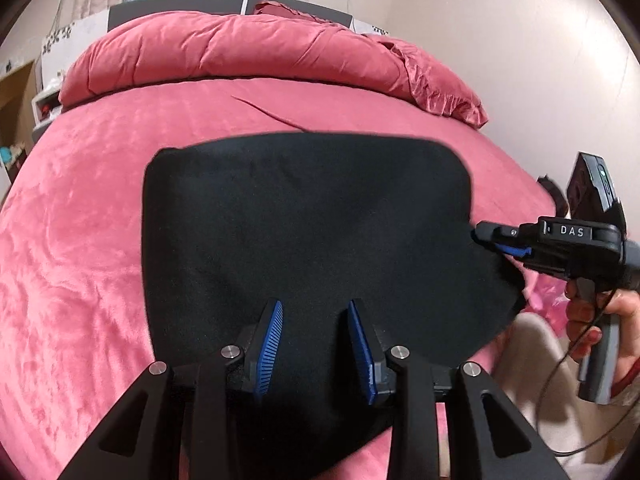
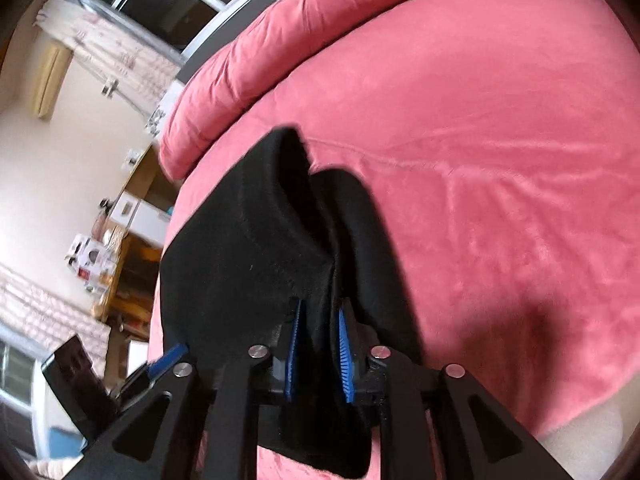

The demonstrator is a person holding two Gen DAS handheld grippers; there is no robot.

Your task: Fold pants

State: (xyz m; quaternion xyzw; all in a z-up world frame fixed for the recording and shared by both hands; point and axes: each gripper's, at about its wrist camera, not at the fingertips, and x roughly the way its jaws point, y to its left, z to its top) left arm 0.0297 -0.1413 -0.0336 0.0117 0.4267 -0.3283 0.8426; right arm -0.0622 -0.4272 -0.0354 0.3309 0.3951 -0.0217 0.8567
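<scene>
- The bed (image 1: 100, 240), covered in a pink sheet, is taking up nearly the whole scene, and the black pants (image 1: 304, 232) are lying near its front edge, already folded into a broad, compact panel.
- Plenty of bare sheet is lying open beyond and to the left of the pants, so there is room to carry a fold forward; the rolled pink quilt (image 1: 248, 52) is sitting well apart at the head of the bed.
- The right side is looking tighter: the pants' right corner is hanging close to the bed's edge, so it could be slipping off there if it is dragged that way.
- The right gripper (image 2: 318, 344) is pinching a bunched fold of the pants, its fingers nearly closed on the cloth; the thick layers could be sliding out unevenly, spoiling the fold line.
- The left gripper (image 1: 316, 340) is hovering over the pants' near edge with its fingers partly open; whether its pads are pressing cloth cannot be told, and if they are not, only one side would be lifting and the panel would be twisting.
</scene>
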